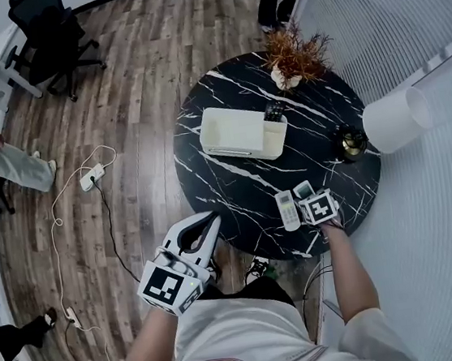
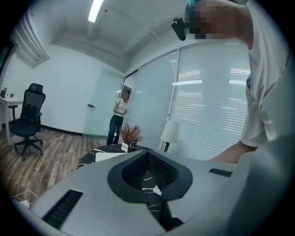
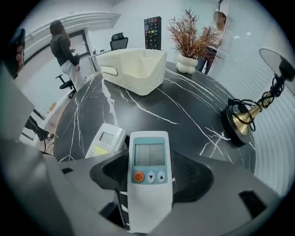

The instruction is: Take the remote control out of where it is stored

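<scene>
White air-conditioner remote [image 3: 150, 184] sits clamped in my outstretched right gripper [image 1: 317, 205] above the black marble table [image 1: 235, 191]; my left gripper [image 1: 207, 223], jaws together and empty, hangs beside its edge.

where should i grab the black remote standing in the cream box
Grip the black remote by its top end, coming from above. It stands upright in the end compartment of the cream box, so only that part shows clear of the walls.
</scene>
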A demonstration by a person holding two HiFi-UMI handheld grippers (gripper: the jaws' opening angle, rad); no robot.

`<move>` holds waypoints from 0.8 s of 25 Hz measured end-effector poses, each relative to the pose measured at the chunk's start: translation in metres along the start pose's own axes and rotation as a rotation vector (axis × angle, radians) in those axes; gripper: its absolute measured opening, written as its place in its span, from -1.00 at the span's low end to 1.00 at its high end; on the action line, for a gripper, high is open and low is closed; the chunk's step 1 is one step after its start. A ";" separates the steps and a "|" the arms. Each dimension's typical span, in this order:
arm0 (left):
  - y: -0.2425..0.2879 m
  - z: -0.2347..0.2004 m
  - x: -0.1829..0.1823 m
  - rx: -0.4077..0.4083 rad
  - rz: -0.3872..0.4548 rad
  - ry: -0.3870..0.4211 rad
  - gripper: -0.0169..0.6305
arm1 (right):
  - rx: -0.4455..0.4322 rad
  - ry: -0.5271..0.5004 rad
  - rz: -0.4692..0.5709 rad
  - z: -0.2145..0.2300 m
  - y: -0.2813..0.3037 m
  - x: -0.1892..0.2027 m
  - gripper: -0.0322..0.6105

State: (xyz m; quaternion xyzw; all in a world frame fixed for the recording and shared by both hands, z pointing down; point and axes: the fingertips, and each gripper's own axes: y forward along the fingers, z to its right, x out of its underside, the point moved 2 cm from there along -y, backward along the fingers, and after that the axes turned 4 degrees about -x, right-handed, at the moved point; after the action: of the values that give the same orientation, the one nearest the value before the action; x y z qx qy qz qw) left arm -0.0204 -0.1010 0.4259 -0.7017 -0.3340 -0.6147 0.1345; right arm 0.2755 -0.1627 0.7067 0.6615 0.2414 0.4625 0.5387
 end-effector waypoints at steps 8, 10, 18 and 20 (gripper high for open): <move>-0.002 0.003 -0.005 0.004 0.014 0.004 -0.92 | -0.085 0.121 0.133 0.007 -0.017 -0.009 -0.02; -0.003 0.004 -0.006 0.005 0.023 0.008 -0.92 | -0.084 0.129 0.196 0.007 -0.029 -0.020 -0.02; -0.008 0.012 -0.014 -0.013 0.039 0.015 -0.92 | -0.072 0.166 0.581 -0.007 -0.141 -0.077 -0.47; -0.009 0.014 -0.019 -0.015 0.056 0.008 -0.92 | -0.057 0.181 0.687 -0.011 -0.171 -0.086 -0.74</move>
State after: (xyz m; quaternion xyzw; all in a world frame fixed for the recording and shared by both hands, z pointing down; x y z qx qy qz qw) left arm -0.0157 -0.0916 0.4029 -0.7092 -0.3092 -0.6162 0.1477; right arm 0.2570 -0.1760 0.5163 0.6450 0.0386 0.6799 0.3467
